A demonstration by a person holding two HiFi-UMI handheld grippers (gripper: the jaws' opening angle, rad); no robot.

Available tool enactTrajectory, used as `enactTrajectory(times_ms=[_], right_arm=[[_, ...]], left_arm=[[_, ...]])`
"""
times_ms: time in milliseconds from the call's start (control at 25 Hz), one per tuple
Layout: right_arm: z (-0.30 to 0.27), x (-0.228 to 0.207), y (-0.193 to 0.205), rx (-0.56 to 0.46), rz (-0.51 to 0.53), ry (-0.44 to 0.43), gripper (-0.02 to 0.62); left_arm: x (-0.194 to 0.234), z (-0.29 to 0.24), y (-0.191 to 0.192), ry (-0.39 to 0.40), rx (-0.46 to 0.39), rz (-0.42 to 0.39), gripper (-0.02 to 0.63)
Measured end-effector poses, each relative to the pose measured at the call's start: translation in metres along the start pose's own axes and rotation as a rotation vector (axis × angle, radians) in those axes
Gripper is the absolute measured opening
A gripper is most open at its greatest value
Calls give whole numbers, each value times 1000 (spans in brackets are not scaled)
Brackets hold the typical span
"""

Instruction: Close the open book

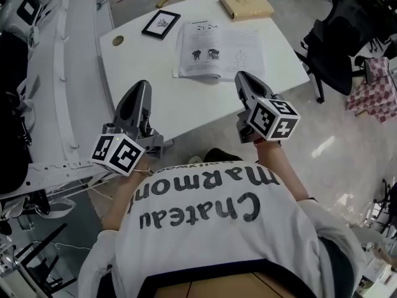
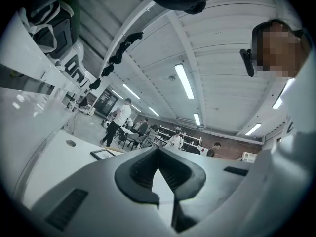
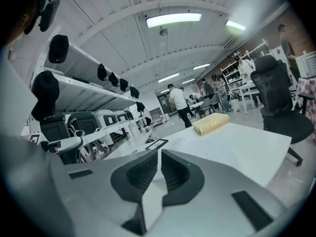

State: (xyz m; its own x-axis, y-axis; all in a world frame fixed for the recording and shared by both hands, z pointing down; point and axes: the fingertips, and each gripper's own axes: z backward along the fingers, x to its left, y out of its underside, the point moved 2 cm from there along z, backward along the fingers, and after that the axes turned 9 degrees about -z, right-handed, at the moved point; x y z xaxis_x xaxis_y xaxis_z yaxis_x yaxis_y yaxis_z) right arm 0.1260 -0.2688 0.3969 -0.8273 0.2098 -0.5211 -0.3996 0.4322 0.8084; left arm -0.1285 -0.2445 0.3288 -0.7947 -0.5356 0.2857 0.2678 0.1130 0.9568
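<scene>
Open book (image 1: 218, 53) lies flat on the white table (image 1: 142, 73), both pairs of tongs closed and empty

In the head view the book rests toward the far side of the table with its printed pages face up, a black-framed picture (image 1: 161, 23) just to its left and a closed tan book (image 1: 247, 5) beyond it by the far edge. The right gripper (image 1: 243, 77) hangs over the table with its tips just beside the open book's near right corner; whether it touches the page cannot be told. The left gripper (image 1: 141, 87) is over bare tabletop, well apart from the book. Each gripper view shows its jaws meeting at the tips with nothing between them: left gripper (image 2: 158, 150), right gripper (image 3: 159, 155). A black office chair (image 1: 335, 36) stands to the right of the table
</scene>
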Motion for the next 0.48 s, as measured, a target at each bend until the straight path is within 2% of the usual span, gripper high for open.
enactTrajectory(times_ms=[200,480], right_arm=[[-29,-14,12,93,16,-7,38],[-71,-35,38,300,35,-26,40]], left_arm=[[11,0,16,-67,28,34,23],[18,2,19,-191,10,61,23]])
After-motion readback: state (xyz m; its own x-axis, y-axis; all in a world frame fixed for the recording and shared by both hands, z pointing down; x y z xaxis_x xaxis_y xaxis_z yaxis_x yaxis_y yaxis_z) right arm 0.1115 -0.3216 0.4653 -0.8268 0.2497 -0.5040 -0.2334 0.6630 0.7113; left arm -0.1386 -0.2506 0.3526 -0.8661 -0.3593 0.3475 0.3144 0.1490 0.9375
